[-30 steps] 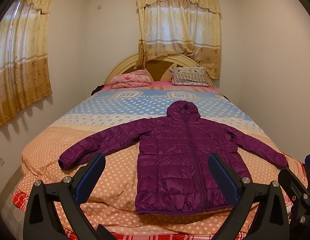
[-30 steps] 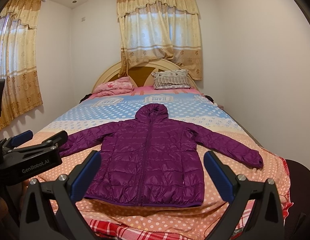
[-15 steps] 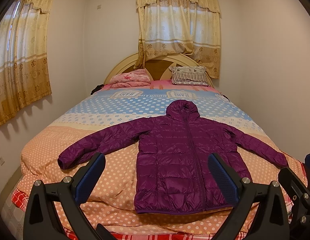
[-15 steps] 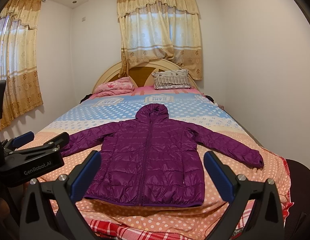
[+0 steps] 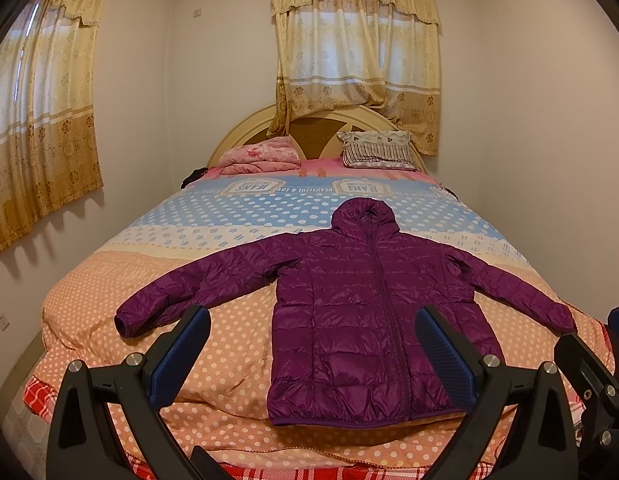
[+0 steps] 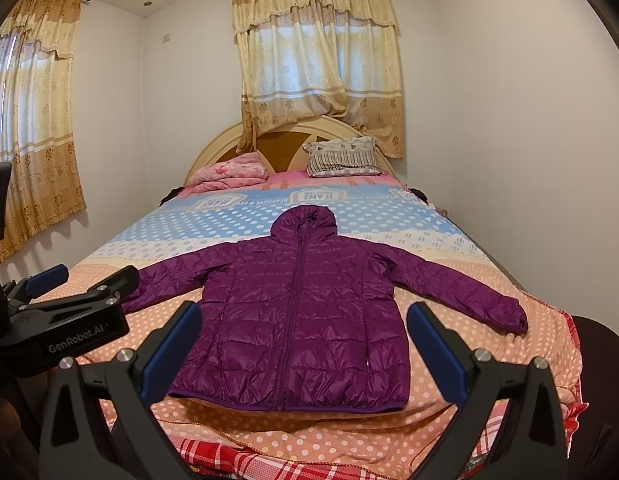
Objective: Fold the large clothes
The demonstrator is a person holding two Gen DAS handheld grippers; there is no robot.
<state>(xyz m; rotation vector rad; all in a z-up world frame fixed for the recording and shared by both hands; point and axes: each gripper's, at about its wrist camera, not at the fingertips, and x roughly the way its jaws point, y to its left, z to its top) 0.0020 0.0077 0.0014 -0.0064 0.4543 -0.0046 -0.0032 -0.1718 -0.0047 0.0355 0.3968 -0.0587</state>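
A purple hooded puffer jacket (image 5: 361, 312) lies flat and zipped on the bed, front up, hood toward the headboard and both sleeves spread out. It also shows in the right wrist view (image 6: 301, 312). My left gripper (image 5: 309, 344) is open and empty, held above the foot of the bed in front of the jacket's hem. My right gripper (image 6: 305, 340) is open and empty, also short of the hem. The left gripper's body (image 6: 69, 312) shows at the left of the right wrist view.
The bed (image 5: 149, 264) has a polka-dot cover in orange and blue. A folded pink blanket (image 5: 261, 156) and a striped pillow (image 5: 379, 150) lie at the headboard. Walls stand close on both sides, with curtains (image 5: 353, 52) behind.
Both views have shifted very slightly. The jacket has not moved and both grippers stay open.
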